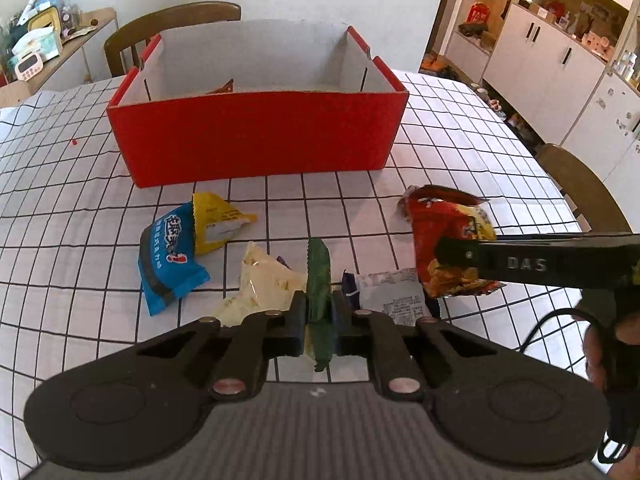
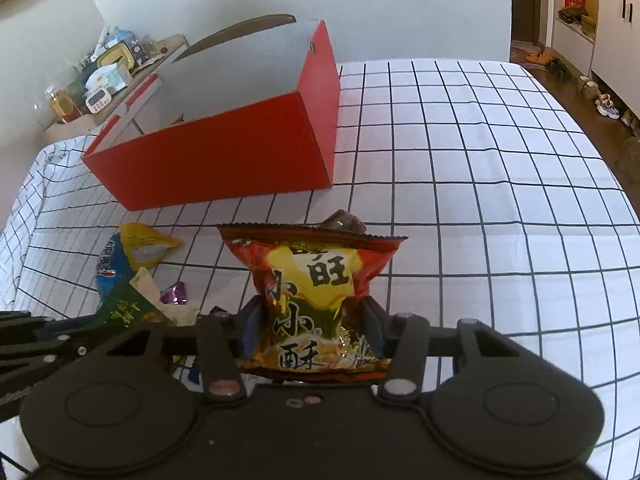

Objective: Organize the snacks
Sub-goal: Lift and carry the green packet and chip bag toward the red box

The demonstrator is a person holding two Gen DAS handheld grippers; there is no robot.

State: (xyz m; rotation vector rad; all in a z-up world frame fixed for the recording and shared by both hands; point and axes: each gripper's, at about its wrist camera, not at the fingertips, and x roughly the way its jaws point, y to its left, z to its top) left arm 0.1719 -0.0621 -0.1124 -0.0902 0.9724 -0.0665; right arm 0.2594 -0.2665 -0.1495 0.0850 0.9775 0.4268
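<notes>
Left hand-held gripper (image 1: 319, 316) is clamped on a green packet (image 1: 319, 280); right hand-held gripper (image 2: 312, 330) on a red snack bag (image 2: 310, 300). Loose packets lie between them and the far red box (image 1: 256, 132), its contents mostly hidden.

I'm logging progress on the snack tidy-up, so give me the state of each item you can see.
left hand-held gripper: shut on green packet
right hand-held gripper: shut on red snack bag
red box: open, a packet inside
blue packet: lying on table
yellow packet: lying on table
</notes>
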